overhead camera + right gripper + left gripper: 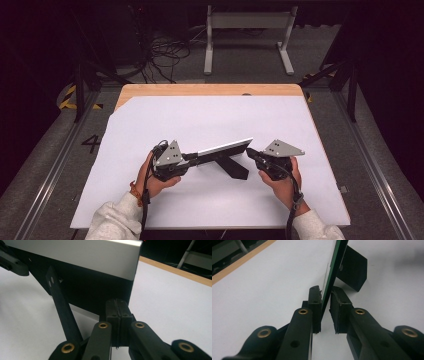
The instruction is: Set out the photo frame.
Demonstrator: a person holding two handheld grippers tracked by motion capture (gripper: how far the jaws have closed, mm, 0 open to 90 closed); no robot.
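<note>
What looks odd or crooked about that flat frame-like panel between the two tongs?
The panel stands on edge, tilted, on the white sheet, with its black back prop swung out. The left tongs straddle one end's edge; whether they pinch it I cannot tell. The right tongs are shut by the other end.

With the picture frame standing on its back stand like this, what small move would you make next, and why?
Probably open the left gripper and draw it back. The picture frame seems to stand on the white sheet, propped by its back stand. The right gripper is shut behind it, holding nothing, so only the left one grips it.
</note>
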